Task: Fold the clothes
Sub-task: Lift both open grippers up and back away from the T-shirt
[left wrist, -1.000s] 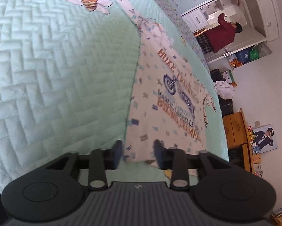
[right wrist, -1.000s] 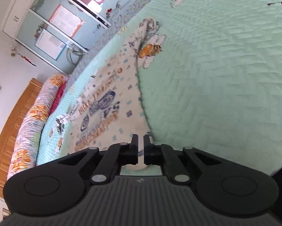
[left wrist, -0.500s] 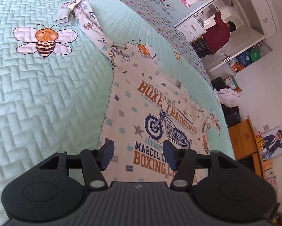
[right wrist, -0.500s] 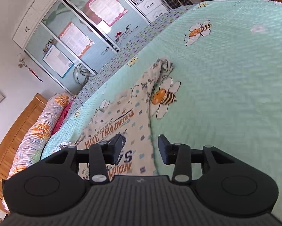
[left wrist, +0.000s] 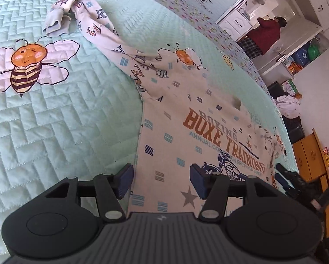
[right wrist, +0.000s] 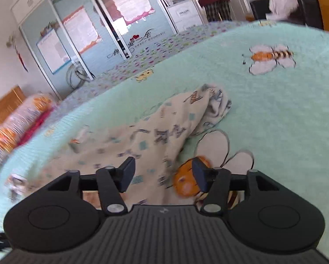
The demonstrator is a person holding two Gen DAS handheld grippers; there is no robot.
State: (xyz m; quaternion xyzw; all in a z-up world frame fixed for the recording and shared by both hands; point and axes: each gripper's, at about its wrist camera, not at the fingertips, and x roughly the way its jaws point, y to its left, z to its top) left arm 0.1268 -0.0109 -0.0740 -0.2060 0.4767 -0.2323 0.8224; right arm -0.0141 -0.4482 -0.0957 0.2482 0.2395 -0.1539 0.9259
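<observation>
Left claw [left wrist: 161,181] released, right claw [right wrist: 163,177] opening empty above quilted bee-print bed [left wrist: 54,121], wardrobe [right wrist: 76,35] at eleven; shirt [left wrist: 186,132] flat, sleeve [left wrist: 102,28] toward eleven.

Shirts: one printed shirt [left wrist: 199,136] lay on the quilt [left wrist: 61,121]
Grippers: two, left gripper [left wrist: 162,181] and right gripper [right wrist: 163,176]
Large embroidered bees: two in left view
Persons: one [left wrist: 265,36]

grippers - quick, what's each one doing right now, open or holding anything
Left tongs: open, nothing gripped, over the printed shirt.
Right tongs: jaws opening, nothing gripped, above the shirt's sleeve.
</observation>
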